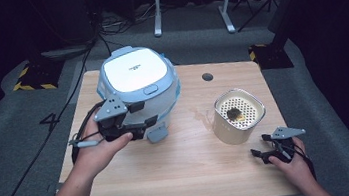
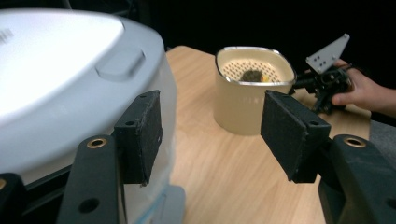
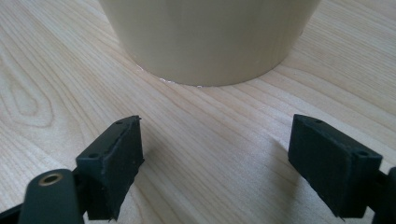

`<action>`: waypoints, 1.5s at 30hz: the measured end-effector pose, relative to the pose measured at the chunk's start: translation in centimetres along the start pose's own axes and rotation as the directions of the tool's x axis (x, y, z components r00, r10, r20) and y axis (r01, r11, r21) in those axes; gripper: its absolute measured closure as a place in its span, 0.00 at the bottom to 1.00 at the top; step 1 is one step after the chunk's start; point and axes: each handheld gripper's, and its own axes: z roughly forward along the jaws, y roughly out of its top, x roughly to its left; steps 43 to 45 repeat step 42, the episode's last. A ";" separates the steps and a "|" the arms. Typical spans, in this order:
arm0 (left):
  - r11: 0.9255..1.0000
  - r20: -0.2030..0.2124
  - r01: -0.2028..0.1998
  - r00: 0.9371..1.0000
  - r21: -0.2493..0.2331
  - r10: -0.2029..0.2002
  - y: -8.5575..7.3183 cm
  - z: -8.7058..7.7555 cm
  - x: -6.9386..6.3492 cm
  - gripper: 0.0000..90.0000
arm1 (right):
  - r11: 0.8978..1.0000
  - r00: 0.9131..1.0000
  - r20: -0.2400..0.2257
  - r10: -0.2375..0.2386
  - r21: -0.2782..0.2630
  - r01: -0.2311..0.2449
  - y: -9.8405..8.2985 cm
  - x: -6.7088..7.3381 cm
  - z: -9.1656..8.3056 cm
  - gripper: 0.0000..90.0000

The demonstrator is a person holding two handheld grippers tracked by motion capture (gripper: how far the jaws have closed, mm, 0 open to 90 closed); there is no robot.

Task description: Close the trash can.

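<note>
A white and light-blue lidded appliance [image 1: 139, 90] stands at the back left of the wooden table [image 1: 181, 172]; its lid is shut. My left gripper [image 1: 133, 128] is at its front side, jaws open, one pad [image 2: 140, 135] close against the appliance's wall [image 2: 60, 93]. A cream pot [image 1: 237, 115] with a perforated insert and a dark lump inside stands at the right. My right gripper [image 1: 265, 155] rests low on the table just in front and to the right of the pot, open, with the pot's base [image 3: 210, 42] straight ahead.
A small dark round hole [image 1: 207, 77] is in the table near its back edge. A faint wet mark [image 1: 197, 113] lies between appliance and pot. Cables trail off the table's left side. Grey floor and a white stand frame lie beyond.
</note>
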 end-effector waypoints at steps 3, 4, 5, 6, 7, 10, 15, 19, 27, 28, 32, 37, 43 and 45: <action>1.000 0.005 0.008 1.000 0.014 -0.008 -2.0 0.6 -0.1 0.43 | 1.000 1.000 0.000 0.001 0.000 -0.001 0.0 0.0 0.0 0.20; 1.000 0.006 0.013 1.000 0.021 -0.014 -2.8 0.8 -0.2 0.43 | 1.000 1.000 0.000 0.000 0.000 0.000 0.0 0.0 0.0 0.20; 0.999 0.006 0.015 1.000 0.030 -0.016 -3.2 1.0 -0.1 0.43 | 1.000 1.000 0.000 0.000 0.000 0.000 0.0 0.0 0.0 0.20; 0.999 0.007 0.027 1.000 0.034 -0.027 -3.9 1.3 -0.1 0.43 | 1.000 1.000 0.000 0.000 0.000 0.000 0.0 0.0 0.0 0.20; 0.999 0.011 0.038 0.999 0.037 -0.038 -4.5 1.6 -0.1 0.43 | 1.000 1.000 0.000 0.000 0.000 0.000 0.0 0.0 0.0 0.20; 0.997 0.003 0.048 0.999 0.067 -0.048 -6.3 2.5 0.0 0.43 | 1.000 1.000 0.000 0.000 0.001 0.000 0.0 0.0 0.0 0.20; 0.989 -0.007 0.072 0.997 0.127 -0.072 -9.4 4.0 0.2 0.42 | 1.000 1.000 0.000 0.000 0.001 0.000 0.0 0.0 0.0 0.20; 0.982 -0.015 0.098 0.995 0.164 -0.097 -11.4 4.9 0.2 0.42 | 1.000 1.000 -0.001 0.000 0.000 0.000 0.0 0.0 0.0 0.20; 0.956 -0.074 0.143 0.989 0.257 -0.128 -14.9 6.4 0.6 0.39 | 1.000 1.000 -0.001 0.001 0.000 -0.001 0.0 0.0 0.0 0.20; 0.950 -0.084 0.146 0.988 0.276 -0.128 -15.4 6.6 0.7 0.38 | 1.000 1.000 -0.001 0.000 0.000 0.000 0.0 0.0 0.0 0.20; 0.930 -0.119 0.150 0.986 0.337 -0.116 -16.8 7.3 1.1 0.35 | 1.000 1.000 -0.001 0.001 0.000 -0.001 0.0 0.0 0.0 0.20; 0.920 -0.166 0.162 0.980 0.358 -0.107 -16.8 7.3 1.1 0.22 | 1.000 1.000 0.000 0.000 0.000 0.000 0.0 0.0 0.0 0.20; 0.914 -0.193 0.135 0.979 0.383 -0.064 -16.8 7.5 0.7 0.15 | 1.000 1.000 0.001 -0.001 0.000 0.001 0.0 0.0 0.0 0.20; 0.914 -0.193 0.135 0.979 0.383 -0.064 -16.8 7.5 0.7 0.15 | 1.000 1.000 0.001 -0.001 0.000 0.001 0.0 0.0 0.0 0.20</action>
